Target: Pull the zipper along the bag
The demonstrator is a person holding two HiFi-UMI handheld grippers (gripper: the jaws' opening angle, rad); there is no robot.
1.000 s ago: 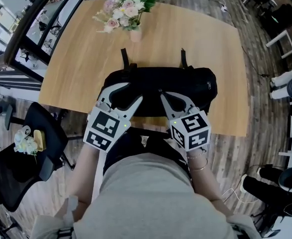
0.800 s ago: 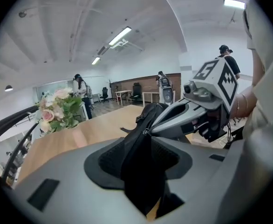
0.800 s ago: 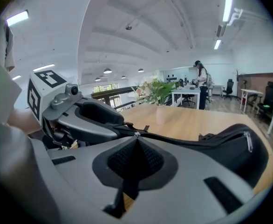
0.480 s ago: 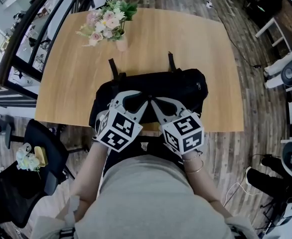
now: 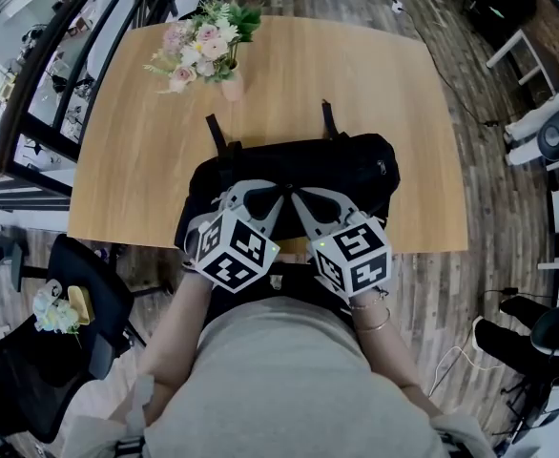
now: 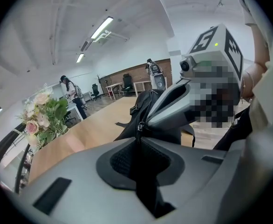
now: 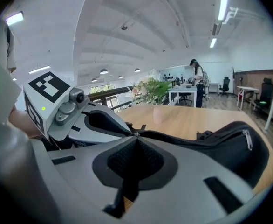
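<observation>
A black bag (image 5: 351,172) lies on the wooden table (image 5: 356,74) near its front edge, straps toward the far side. Both grippers meet tip to tip on top of the bag's left half. My left gripper (image 5: 280,194) has just been closing, and its jaws now pinch black bag material at the zipper line (image 6: 138,135). My right gripper (image 5: 295,194) is shut on the small metal zipper pull (image 6: 139,125), which sits right at its tips (image 7: 136,135). To the right, the zipper line runs along the bag's top (image 7: 211,136).
A vase of pink and white flowers (image 5: 208,51) stands at the table's far left. A black office chair (image 5: 84,256) sits left of the table, and another small bouquet (image 5: 51,308) lies below it. Desks, chairs and a distant person (image 7: 195,73) fill the room behind.
My left gripper has moved right to meet the right gripper's tips, and its wide-open jaws have closed onto the bag. The right gripper has stayed where it was, still shut.
</observation>
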